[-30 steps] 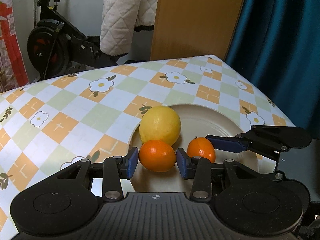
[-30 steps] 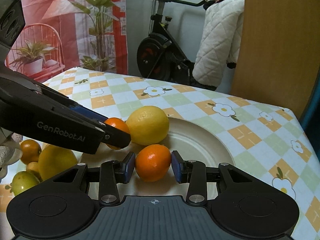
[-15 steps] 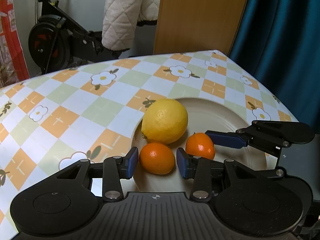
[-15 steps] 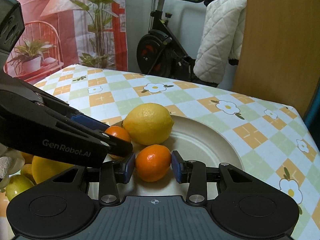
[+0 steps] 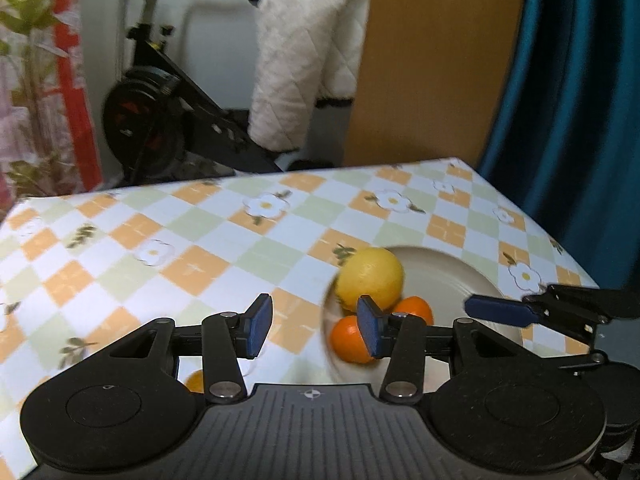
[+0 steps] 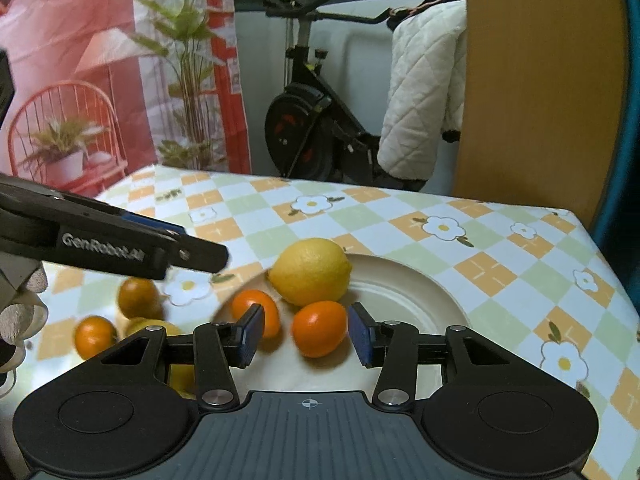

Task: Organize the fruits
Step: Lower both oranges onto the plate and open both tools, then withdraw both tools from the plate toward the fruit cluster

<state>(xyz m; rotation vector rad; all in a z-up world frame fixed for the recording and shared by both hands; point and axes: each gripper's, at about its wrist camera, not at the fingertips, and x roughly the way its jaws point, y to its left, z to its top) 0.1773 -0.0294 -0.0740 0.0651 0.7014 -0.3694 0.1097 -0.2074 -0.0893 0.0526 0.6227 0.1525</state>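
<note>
Right wrist view has the plate (image 6: 416, 292) as its anchor: a lemon (image 6: 310, 271) sits at the plate's far-left rim with two oranges tucked just in front of it, one (image 6: 319, 329) lying loose between the pads of the right gripper (image 6: 306, 335), the other orange (image 6: 256, 316) beside it. Its jaws have just been opening and touch nothing, so I judge the fruit has been set down there on purpose. Left of the plate, still on the tablecloth (image 6: 500, 264), wait more oranges (image 6: 138, 298) that only this view shows. Over in the left wrist view, the left gripper (image 5: 311, 326) stands apart and empty too, jaws just widened, off the plate's left edge.
</note>
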